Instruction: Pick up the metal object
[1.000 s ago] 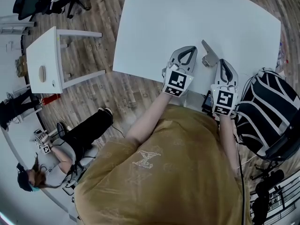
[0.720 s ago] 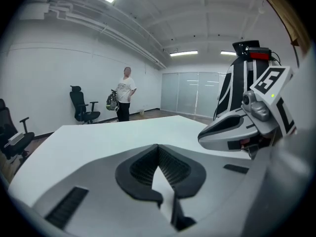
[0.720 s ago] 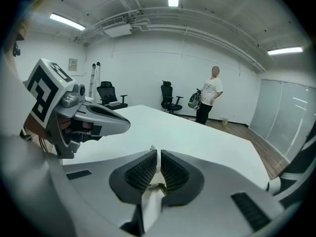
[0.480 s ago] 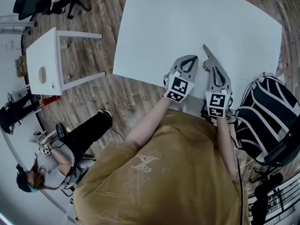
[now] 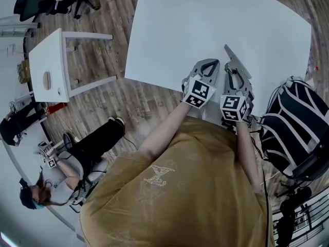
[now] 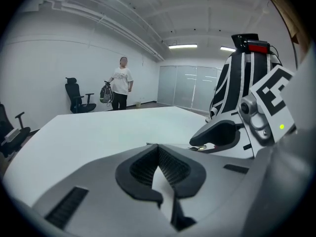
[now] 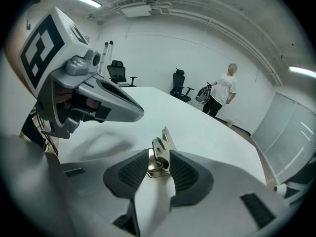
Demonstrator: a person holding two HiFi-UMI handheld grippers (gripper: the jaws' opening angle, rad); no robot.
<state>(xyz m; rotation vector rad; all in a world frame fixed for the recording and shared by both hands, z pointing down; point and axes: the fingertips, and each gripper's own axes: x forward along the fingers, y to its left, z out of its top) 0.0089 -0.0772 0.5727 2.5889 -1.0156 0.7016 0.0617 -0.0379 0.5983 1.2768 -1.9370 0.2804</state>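
Right gripper (image 7: 160, 158): metal object (image 7: 158, 149) sits right between the pads. It's a small shiny bracket-like piece, upright, with its top poking out past the tips. The jaws are opening at this moment, but both pads look to touch the piece's sides, left pad on its left face and right pad on its right. I read that as a grip on the object, not an empty gripper.

In the head view the piece sticks out ahead of the right gripper over the near right part of the white table (image 5: 205, 19), close to the table edge by my body. I can't say for sure from above whether it's clear of the surface. In the right gripper view the table shows behind and beneath it, so I'd judge it's off the table or barely so.

Left gripper (image 6: 157, 147): pads pressed together at the tip, nothing between them. It's idle, just beside the right one and low over the table.

Progress: the reach is done and the object is between the pads. What's left, as I judge it, is a clear lift away from the table with the piece kept in hand. Since the jaws are widening, the hold could be loose, and a thin smooth metal piece could slip or tip out.
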